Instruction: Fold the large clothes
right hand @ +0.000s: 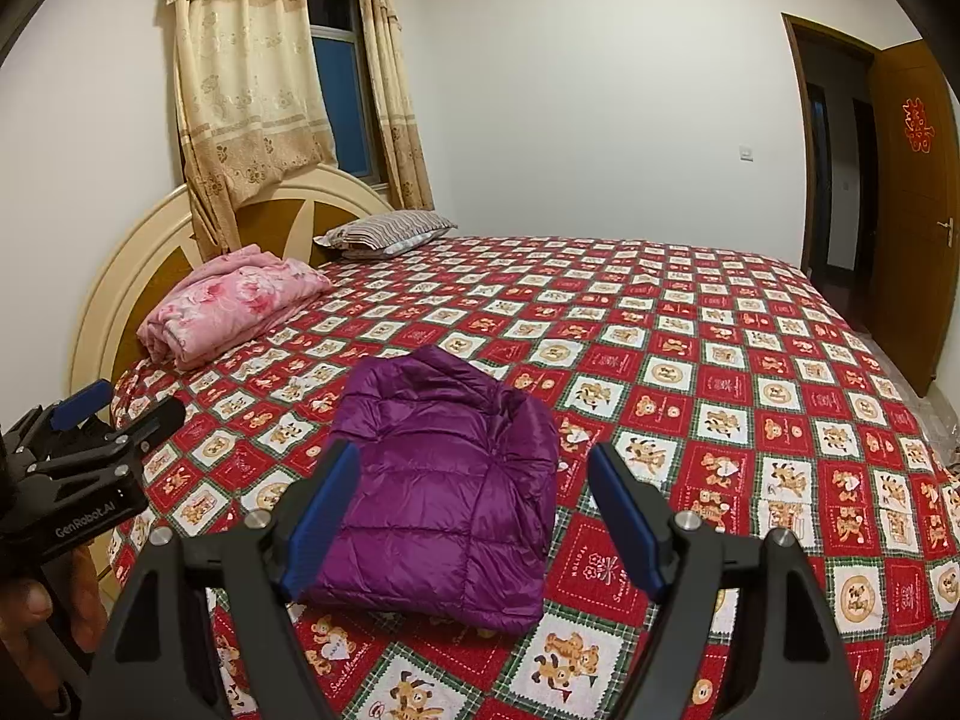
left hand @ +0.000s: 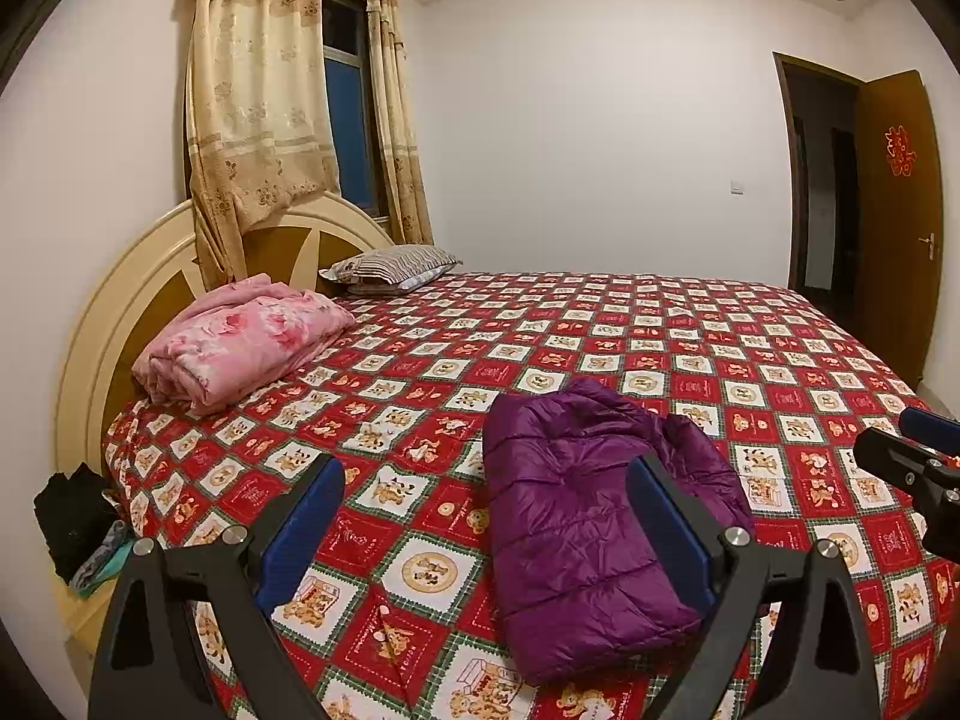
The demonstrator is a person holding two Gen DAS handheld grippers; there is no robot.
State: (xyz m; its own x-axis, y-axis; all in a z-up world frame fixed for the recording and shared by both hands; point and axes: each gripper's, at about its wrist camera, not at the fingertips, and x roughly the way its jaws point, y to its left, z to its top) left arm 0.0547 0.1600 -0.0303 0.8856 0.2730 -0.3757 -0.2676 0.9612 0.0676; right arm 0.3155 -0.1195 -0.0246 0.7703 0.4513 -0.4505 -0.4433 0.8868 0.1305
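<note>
- Jacket (left hand: 594, 534): purple, quilted, folded into a compact bundle; it lies flat on the near part of the bed, well apart from the other bedding.
- Left gripper (left hand: 486, 534): raised above the near edge of the bed, pointing toward the far wall; jaws spread wide, nothing between them. Its blue pads (left hand: 303, 531) frame bedspread on the left and the jacket's near right part on the right, with no visible contact.
- Right gripper (right hand: 474, 516): held level beside the left one, to its right, also aimed across the bed; jaws wide apart and gripping nothing. The jacket shows between and beyond its fingers (right hand: 627, 519), untouched.
- Hand (right hand: 27, 606): partly seen at the lower left of the right wrist view, under the left gripper's black body.
- Bedspread (right hand: 720, 372): red, white and green checks with bear prints, covering the whole bed.
- Blanket (left hand: 240, 339): pink, floral, folded, at the far left by the headboard (left hand: 120, 300).
- Pillow (left hand: 393, 264): striped, at the far end beyond the blanket.
- Curtain (left hand: 258, 108): beige, patterned, hanging over the headboard and beside the window.
- Door (right hand: 912, 204): brown, open, at the far right, bearing a red paper cutting.
</note>
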